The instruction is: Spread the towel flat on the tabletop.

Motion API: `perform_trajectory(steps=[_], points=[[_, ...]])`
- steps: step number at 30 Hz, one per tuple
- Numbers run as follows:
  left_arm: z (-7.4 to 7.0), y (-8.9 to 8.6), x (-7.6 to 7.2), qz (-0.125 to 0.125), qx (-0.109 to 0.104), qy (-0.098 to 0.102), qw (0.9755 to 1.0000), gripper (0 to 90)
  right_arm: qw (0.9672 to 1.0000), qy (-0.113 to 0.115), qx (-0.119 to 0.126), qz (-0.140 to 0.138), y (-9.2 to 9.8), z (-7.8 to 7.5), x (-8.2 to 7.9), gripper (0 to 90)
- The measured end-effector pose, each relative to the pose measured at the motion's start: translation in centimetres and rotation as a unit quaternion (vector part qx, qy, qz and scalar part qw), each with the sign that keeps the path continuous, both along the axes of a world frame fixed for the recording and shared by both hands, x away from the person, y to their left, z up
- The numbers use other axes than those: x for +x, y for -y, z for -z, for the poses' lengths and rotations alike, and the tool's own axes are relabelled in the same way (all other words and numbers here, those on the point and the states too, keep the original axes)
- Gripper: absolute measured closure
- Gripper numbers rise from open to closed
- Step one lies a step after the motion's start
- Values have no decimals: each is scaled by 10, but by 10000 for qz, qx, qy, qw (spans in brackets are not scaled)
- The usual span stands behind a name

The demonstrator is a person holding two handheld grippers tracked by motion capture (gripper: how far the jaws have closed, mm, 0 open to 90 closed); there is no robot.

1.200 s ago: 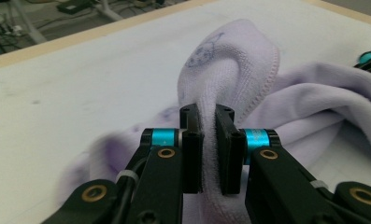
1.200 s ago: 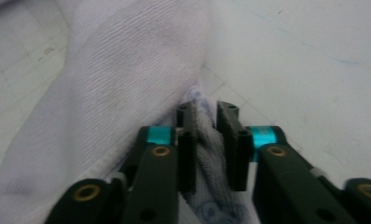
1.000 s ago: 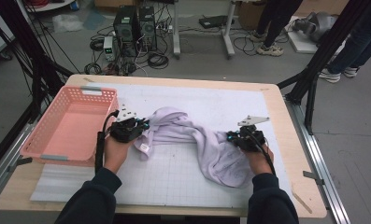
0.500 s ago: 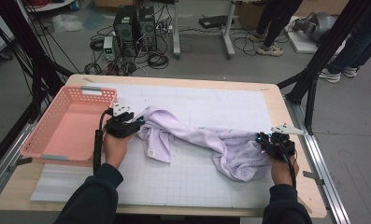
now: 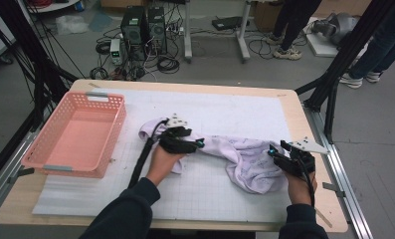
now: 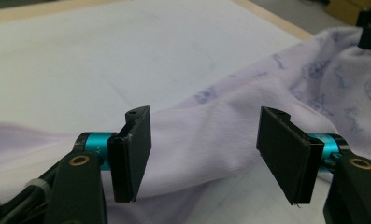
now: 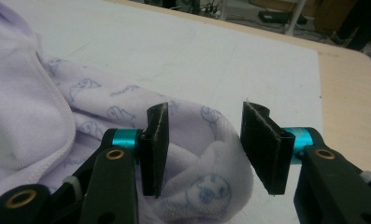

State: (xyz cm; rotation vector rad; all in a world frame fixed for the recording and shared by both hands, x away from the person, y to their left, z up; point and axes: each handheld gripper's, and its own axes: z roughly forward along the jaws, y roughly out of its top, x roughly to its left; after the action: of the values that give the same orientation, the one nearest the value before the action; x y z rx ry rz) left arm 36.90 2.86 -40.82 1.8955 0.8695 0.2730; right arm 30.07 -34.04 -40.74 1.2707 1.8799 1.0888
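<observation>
The lilac garment (image 5: 235, 154) lies stretched across the surface (image 5: 225, 107), not yet folded, beside the pink basket (image 5: 75, 132). The left gripper (image 6: 206, 154) and right gripper (image 7: 204, 149) have just been opening; their fingers stand wide over the cloth, gripping nothing.

Dark navy sleeves (image 5: 130, 211) cover both forearms, and each black gripper, left (image 6: 206, 149) and right (image 7: 205, 147), carries flat black jaws on teal collars, brass-ringed pivots, a black cable.
</observation>
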Motion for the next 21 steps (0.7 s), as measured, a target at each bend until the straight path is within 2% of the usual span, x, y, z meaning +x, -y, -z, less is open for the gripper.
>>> perform_trajectory(steps=[2,4,5,6,7,8,9,10,11,12,14,15,17,18,19,20,21], points=[[6,20,0,186,167,-29,9997,339,10000,-30,9,2,2,2,0,496],[12,38,0,306,434,2,9986,340,10000,-41,17,4,3,2,0,491],[15,46,1,352,596,26,9976,351,10000,-47,22,-3,3,2,0,489],[23,56,3,402,928,33,9949,382,10000,-59,27,-4,3,3,0,486],[23,56,3,402,928,33,9949,420,10000,-59,27,-4,3,3,0,486],[26,58,4,433,1071,40,9933,420,10000,-46,17,-21,3,3,1,486],[29,58,3,524,1342,250,9893,596,10000,-84,18,-29,3,4,1,482],[29,58,3,524,1342,250,9893,676,9999,-92,22,-31,3,5,1,482],[26,51,3,594,1279,302,9895,771,9999,-95,22,-42,3,5,1,481],[23,47,4,604,1212,229,9905,799,9999,-127,18,-41,3,6,1,481],[17,35,2,596,1072,181,9923,814,9999,-140,16,-44,3,7,2,481],[17,35,2,596,1072,181,9923,818,9999,-137,13,-50,3,7,2,481],[10,20,-3,555,928,246,9938,820,9999,-130,38,-52,3,6,1,481],[3,0,-10,496,770,334,9952,821,9999,-124,60,-38,2,5,1,483],[3,0,-10,496,770,334,9952,822,9999,-119,69,-37,2,5,1,484],[-1,-23,-15,377,750,346,9959,822,9999,-117,111,-37,1,4,0,484],[-3,-35,-17,272,748,353,9962,822,9998,-121,130,-34,1,4,0,485]])
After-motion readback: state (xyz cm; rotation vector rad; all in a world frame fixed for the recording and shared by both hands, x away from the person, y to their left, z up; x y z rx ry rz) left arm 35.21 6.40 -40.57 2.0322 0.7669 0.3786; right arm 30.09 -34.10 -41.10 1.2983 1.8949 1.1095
